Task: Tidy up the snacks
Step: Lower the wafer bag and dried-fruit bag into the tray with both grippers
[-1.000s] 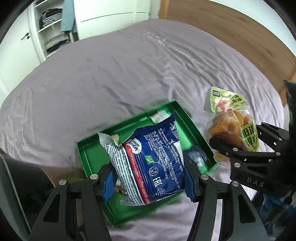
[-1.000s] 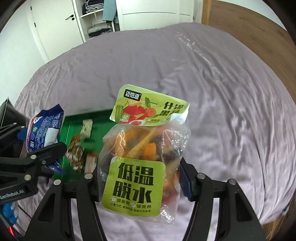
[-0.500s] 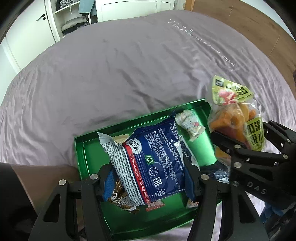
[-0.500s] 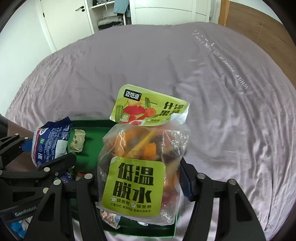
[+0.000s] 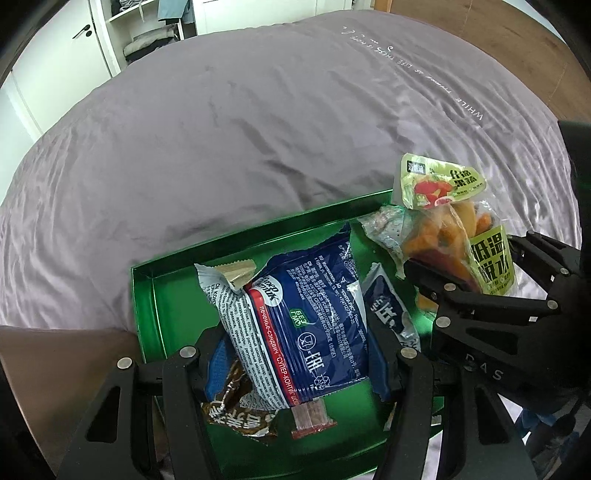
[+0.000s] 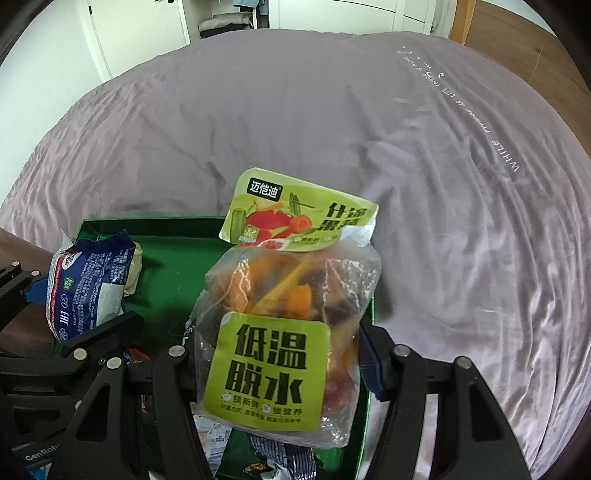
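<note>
My left gripper (image 5: 295,362) is shut on a blue and white cookie packet (image 5: 306,321) and holds it over the green tray (image 5: 147,295). My right gripper (image 6: 280,365) is shut on a clear bag of dried fruit chips with green labels (image 6: 280,306), above the tray's right side (image 6: 364,417). The fruit bag also shows in the left wrist view (image 5: 458,236), and the cookie packet in the right wrist view (image 6: 88,288). Several small snack packets lie in the tray, among them a brown one (image 5: 236,410) and a dark blue one (image 5: 391,314).
The tray sits on a bed with a wrinkled purple sheet (image 5: 258,129). White wardrobe doors and open shelves (image 5: 147,33) stand beyond the bed. A wooden headboard (image 6: 535,48) runs along the right. A brown surface (image 5: 55,347) lies left of the tray.
Both grippers have moved toward the tray with their packets held. The tray now lies beneath both packets and more of its contents show.
</note>
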Tool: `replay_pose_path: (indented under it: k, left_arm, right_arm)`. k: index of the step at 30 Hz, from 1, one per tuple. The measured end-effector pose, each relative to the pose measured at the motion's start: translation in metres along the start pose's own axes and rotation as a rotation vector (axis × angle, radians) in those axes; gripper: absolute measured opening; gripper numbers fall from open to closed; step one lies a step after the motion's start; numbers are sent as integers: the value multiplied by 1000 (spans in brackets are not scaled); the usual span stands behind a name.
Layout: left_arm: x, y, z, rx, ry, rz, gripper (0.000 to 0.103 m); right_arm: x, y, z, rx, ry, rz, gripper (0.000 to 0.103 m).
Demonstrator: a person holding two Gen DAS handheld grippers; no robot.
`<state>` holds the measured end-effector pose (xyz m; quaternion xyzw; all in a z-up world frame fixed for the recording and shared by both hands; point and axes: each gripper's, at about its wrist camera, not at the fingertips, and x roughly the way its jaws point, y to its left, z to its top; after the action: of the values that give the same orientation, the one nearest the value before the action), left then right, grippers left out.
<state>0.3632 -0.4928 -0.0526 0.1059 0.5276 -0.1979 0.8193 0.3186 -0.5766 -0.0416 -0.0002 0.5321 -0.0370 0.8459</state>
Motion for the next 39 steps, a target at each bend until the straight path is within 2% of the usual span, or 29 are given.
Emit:
replay_pose_path:
  k: [19, 20, 25, 39]
  left_arm:
    - [20, 15, -6, -44, 22, 28, 55]
    - [21, 16, -7, -19, 31, 21, 55]
    - [29, 16, -10, -27, 53, 19, 55]
    - [39, 12, -14, -22, 60, 18, 56]
  right_arm:
    - [13, 1, -2, -19, 23, 35, 71]
    - [14, 2, -2, -23, 25, 37, 71]
    - [18, 3, -5, -31, 42, 47, 71]
    - [20, 5, -7, -11, 41, 38, 72]
